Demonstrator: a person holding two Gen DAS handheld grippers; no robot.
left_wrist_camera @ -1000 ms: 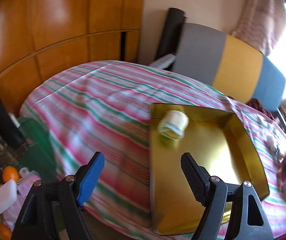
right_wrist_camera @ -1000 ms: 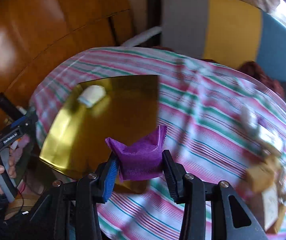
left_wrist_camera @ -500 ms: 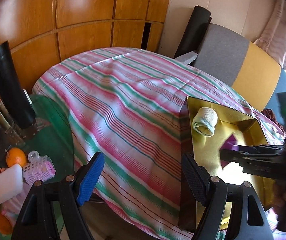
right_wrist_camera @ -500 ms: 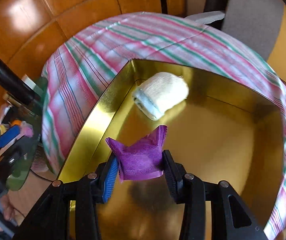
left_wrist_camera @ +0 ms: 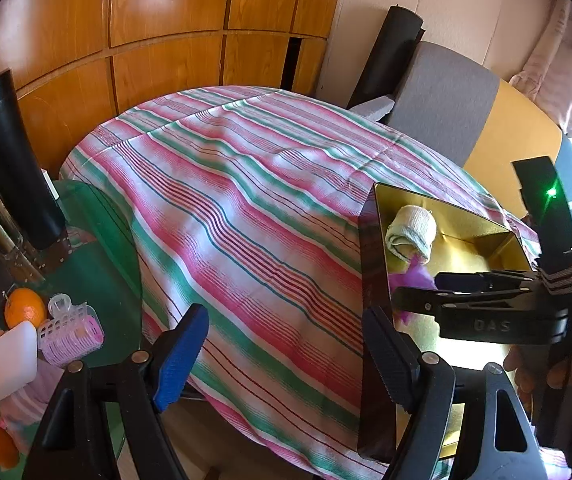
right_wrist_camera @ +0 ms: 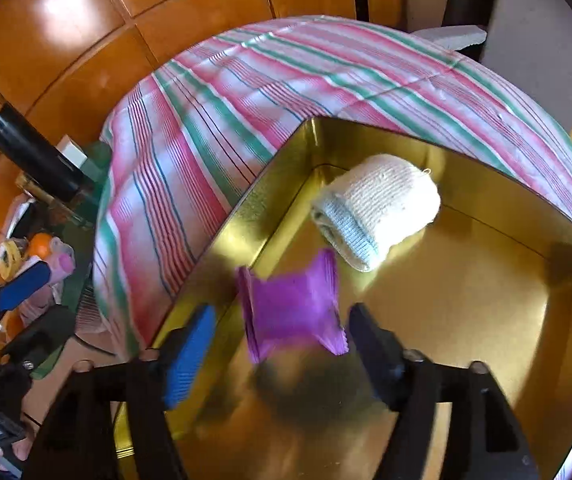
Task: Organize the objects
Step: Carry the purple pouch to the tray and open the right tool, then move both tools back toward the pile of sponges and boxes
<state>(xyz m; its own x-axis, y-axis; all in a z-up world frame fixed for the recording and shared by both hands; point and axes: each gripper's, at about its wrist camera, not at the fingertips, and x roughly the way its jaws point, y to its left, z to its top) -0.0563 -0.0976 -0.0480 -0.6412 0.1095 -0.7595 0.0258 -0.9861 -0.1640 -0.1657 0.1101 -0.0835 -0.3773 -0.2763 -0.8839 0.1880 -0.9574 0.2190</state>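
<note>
A gold tin tray (right_wrist_camera: 486,280) sits on the striped tablecloth; it also shows in the left wrist view (left_wrist_camera: 486,232). A rolled white sock (right_wrist_camera: 382,208) lies in its far left corner, also visible in the left wrist view (left_wrist_camera: 410,232). My right gripper (right_wrist_camera: 282,344) is open above the tray, and the purple cloth (right_wrist_camera: 294,308) sits free between its jaws, blurred. In the left wrist view the right gripper (left_wrist_camera: 418,292) reaches over the tray with the purple cloth (left_wrist_camera: 410,280) under it. My left gripper (left_wrist_camera: 286,352) is open and empty over the table's near edge.
A striped tablecloth (left_wrist_camera: 246,208) covers the round table. A green side table (left_wrist_camera: 98,240) at the left holds a black tube (left_wrist_camera: 10,160), an orange (left_wrist_camera: 24,312), pink hair rollers (left_wrist_camera: 70,336) and a white block (left_wrist_camera: 4,364). A chair (left_wrist_camera: 446,100) stands behind.
My right gripper has opened and let go of the purple cloth, which drops into the tray beside the sock. The left gripper has drawn back slightly, still open.
</note>
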